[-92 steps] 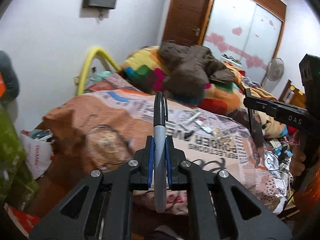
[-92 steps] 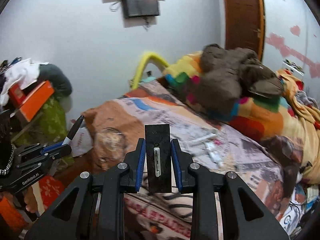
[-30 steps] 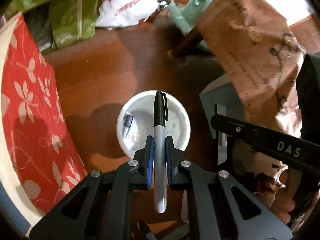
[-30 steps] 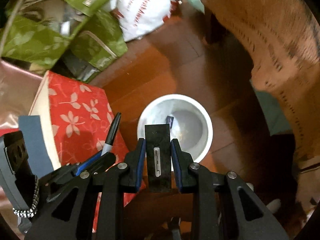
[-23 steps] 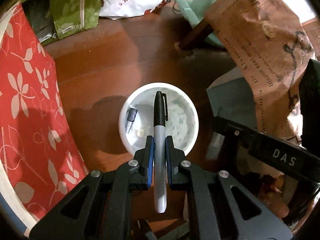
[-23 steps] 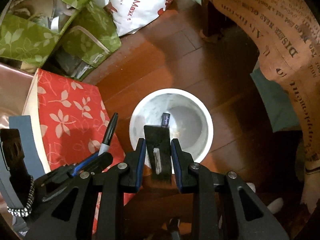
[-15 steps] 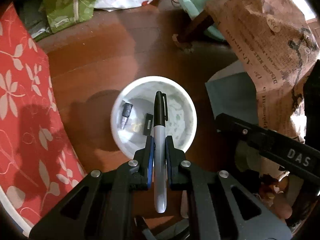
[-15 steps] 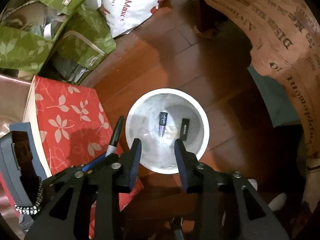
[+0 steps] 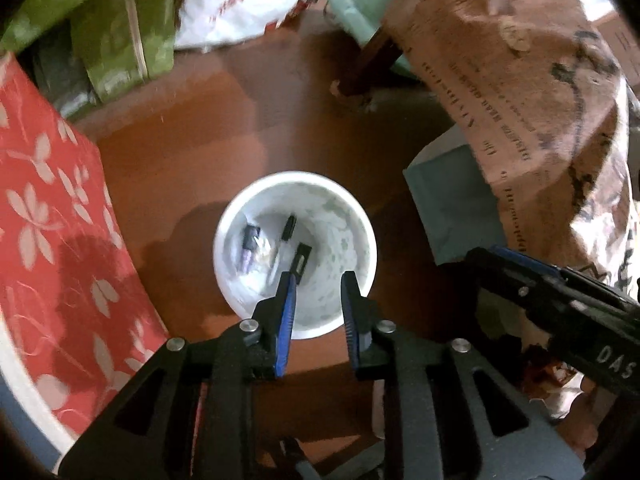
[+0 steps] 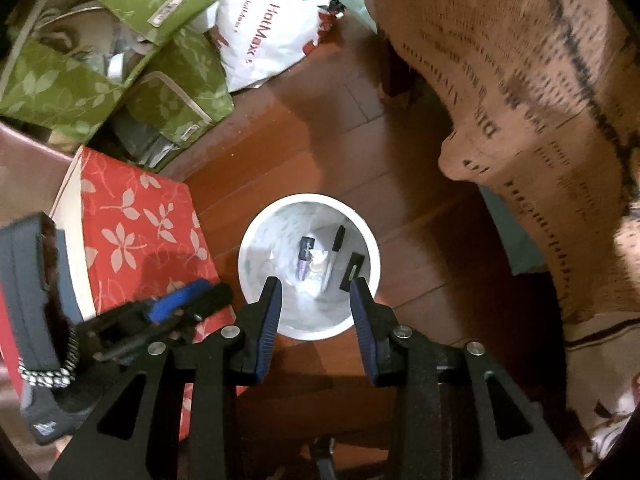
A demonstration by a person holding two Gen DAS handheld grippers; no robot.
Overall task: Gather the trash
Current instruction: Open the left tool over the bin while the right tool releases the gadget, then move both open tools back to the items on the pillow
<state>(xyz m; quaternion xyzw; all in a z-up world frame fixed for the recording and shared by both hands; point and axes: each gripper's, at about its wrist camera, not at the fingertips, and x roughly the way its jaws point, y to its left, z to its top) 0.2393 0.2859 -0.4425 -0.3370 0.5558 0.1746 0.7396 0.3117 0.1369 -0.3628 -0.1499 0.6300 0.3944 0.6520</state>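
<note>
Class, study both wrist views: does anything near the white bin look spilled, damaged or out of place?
Nothing looks spilled. The marker, the flat black piece and a small dark cylinder all lie inside the white bin; none sits on the wooden floor. Both claws hang empty above it.

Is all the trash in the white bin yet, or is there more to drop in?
Done: the marker, the flat black piece and a small dark tube lie inside the white bin. In hand: nothing; the left gripper, its jaws opening, and the right gripper hang empty over it. Left: these views show no other trash waiting.
</note>
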